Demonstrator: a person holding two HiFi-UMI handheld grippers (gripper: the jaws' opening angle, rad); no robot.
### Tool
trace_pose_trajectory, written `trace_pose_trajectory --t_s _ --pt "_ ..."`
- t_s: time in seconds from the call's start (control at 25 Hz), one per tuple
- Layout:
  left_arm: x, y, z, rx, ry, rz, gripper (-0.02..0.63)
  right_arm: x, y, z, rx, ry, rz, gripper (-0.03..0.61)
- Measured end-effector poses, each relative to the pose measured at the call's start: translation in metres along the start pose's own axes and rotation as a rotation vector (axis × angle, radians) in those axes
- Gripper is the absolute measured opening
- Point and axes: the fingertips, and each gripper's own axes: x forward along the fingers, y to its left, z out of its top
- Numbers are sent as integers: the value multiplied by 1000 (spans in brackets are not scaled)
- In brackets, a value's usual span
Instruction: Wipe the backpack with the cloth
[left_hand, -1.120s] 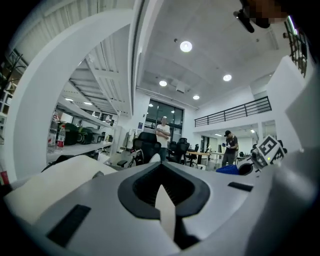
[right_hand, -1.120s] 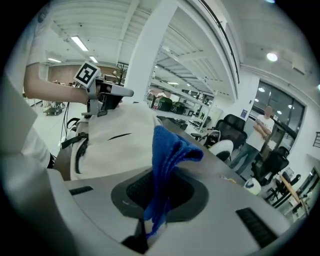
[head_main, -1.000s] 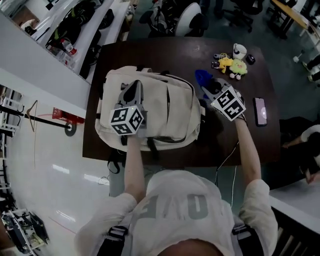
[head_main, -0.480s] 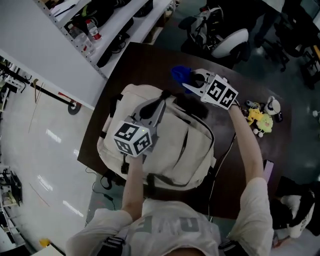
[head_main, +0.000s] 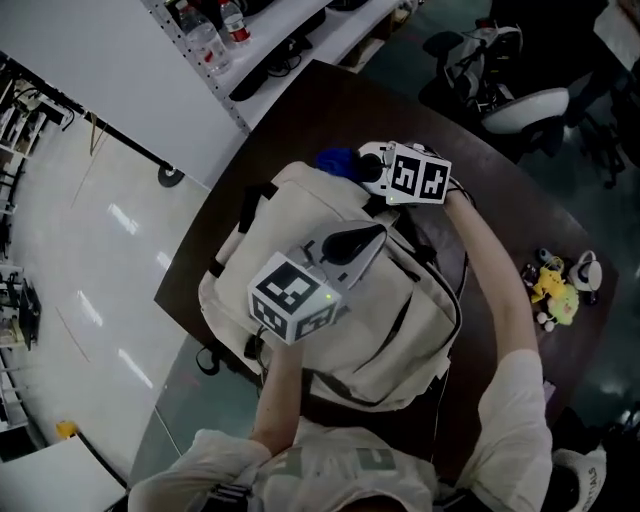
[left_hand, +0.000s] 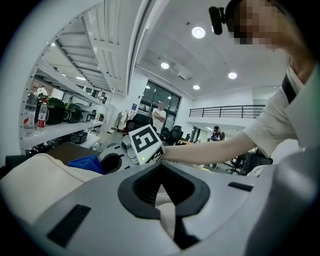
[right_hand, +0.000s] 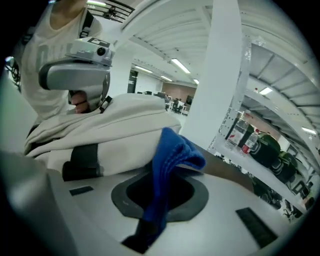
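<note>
Backpack (head_main: 400, 330): pale, lying flat on the dark desk (head_main: 300, 110) and covering most of the near part. Its long axis runs from the edge nearest you out to the far end.

Cloth (head_main: 337, 161): blue, bunched, at the far end of the backpack, just off the top edge. The right gripper view shows the cloth (right_hand: 172, 155) rising out of the slot between the jaws, with the pale side of the pack right behind it. It is touching or just beside; contact cannot be confirmed.

Right claw (head_main: 358, 165): clamped on the cloth, arm stretched out along the right side of the pack.

Left claw (head_main: 368, 238): resting on top of the backpack about mid-length, tip pointing toward the right claw. Jaws drawn together. A strip of pale fabric shows in the slit, so it looks pinched onto the backpack; read as steadying it.

Key relation: almost the whole backpack lies on your side of the cloth. Judgement: the wipe wants a pull back toward you along the long axis. Your right hand is the one at the cloth. The left claw sits in that lane, so keep the stroke to one side of it, or lift it.

Plush toys (head_main: 555, 290): on the desk to the right, well apart.
</note>
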Motion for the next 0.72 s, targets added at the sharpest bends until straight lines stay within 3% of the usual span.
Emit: trace_pose_trajectory --t_s 0.28,0.72 --pt "-3 5 -1 -38 -6 -3 5 -10 30 -10 -59 49 55 41" --pt "-1 6 1 -42 -12 -8 5 -52 96 -37 38 58 59 41"
